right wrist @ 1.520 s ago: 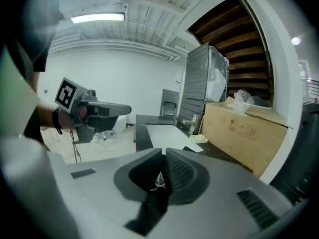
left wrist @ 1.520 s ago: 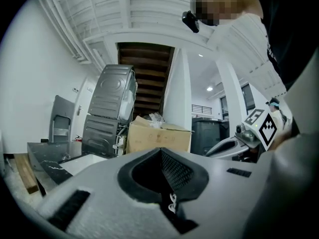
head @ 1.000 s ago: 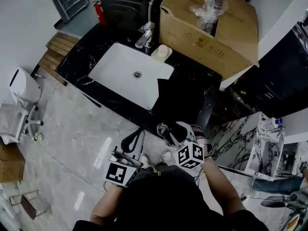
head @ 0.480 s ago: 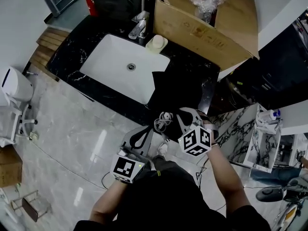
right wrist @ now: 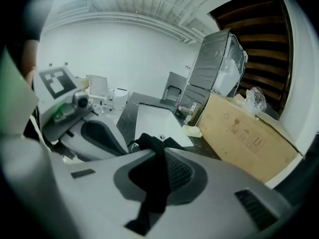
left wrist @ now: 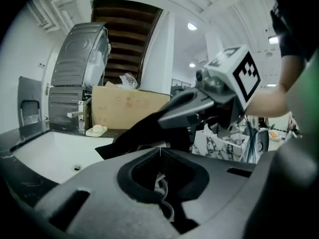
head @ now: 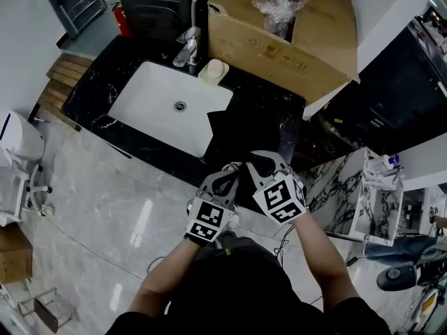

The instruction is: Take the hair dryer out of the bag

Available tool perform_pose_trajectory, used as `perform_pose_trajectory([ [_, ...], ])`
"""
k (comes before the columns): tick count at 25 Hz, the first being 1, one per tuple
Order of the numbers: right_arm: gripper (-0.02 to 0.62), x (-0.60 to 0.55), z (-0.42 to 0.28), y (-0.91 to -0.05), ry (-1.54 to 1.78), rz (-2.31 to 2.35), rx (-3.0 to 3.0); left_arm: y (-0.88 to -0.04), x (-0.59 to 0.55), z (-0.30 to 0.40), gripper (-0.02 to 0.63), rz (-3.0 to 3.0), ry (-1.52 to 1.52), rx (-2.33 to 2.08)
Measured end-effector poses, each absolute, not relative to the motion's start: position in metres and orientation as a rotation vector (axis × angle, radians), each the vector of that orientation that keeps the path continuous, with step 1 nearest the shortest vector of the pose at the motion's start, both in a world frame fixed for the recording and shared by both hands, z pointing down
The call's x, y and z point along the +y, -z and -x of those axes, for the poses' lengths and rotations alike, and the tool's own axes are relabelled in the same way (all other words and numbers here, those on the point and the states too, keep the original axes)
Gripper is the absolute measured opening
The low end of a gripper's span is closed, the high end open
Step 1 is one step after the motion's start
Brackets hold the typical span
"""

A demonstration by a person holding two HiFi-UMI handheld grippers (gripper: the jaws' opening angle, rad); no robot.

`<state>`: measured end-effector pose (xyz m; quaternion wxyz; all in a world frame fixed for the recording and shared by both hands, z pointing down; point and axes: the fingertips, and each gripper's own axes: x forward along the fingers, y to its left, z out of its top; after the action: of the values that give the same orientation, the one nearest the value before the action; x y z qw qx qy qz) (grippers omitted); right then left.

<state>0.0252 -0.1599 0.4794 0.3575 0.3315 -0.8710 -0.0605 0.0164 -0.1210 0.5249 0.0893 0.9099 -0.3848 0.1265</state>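
The black bag (head: 241,128) lies on the dark counter (head: 279,110) just right of the sink. My right gripper (head: 260,160) is shut on a fold of the bag's black cloth (right wrist: 157,183) at its near edge, lifting it. My left gripper (head: 227,175) is close beside it on the left, shut, with a thin white cord (left wrist: 162,183) looped between its jaws. The left gripper view shows the right gripper (left wrist: 199,108) above the bag's cloth (left wrist: 139,131). The right gripper view shows the left gripper (right wrist: 94,133) to the left. The hair dryer's body is hidden.
A white sink (head: 167,107) with a faucet (head: 185,47) and a soap dish (head: 213,68) fills the counter's left part. A big open cardboard box (head: 293,33) stands behind the bag. A marble-patterned cabinet (head: 342,187) stands to the right, pale floor (head: 105,208) to the left.
My left gripper has swung from the lower left up to the counter's edge beside the right one. My right gripper's jaws have shut on the bag's cloth and risen slightly.
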Motion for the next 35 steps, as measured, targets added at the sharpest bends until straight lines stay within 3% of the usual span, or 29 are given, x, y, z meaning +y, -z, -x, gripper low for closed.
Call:
perform_pose_trajectory([
  [13,0.028,-0.163,-0.025,-0.464,0.129,-0.881,-2.324,-0.567,-0.159,-0.035,0.025,-2.574,-0.718,-1.197],
  [14,0.028,-0.163,-0.026,-0.464,0.124,-0.885,-2.330,-0.572,-0.159,-0.036,0.055,-2.548,-0.725,-1.166],
  [15,0.028,-0.163,-0.028,-0.463,0.117,-0.889,-2.336,-0.576,-0.158,-0.037,0.152,-2.528,-0.729,-1.133],
  [16,0.028,-0.163,-0.030,-0.463,0.110,-0.895,-2.342,-0.578,-0.158,-0.038,0.166,-2.517,-0.739,-1.111],
  [25,0.028,-0.163,-0.041,-0.465,0.107,-0.919,-2.338,-0.590,-0.165,-0.036,0.176,-2.428,-0.874,-1.046],
  [35,0.028,-0.162,-0.045,-0.470,0.134,-0.900,-2.324,-0.604,-0.169,-0.046,0.262,-2.338,-0.834,-0.944],
])
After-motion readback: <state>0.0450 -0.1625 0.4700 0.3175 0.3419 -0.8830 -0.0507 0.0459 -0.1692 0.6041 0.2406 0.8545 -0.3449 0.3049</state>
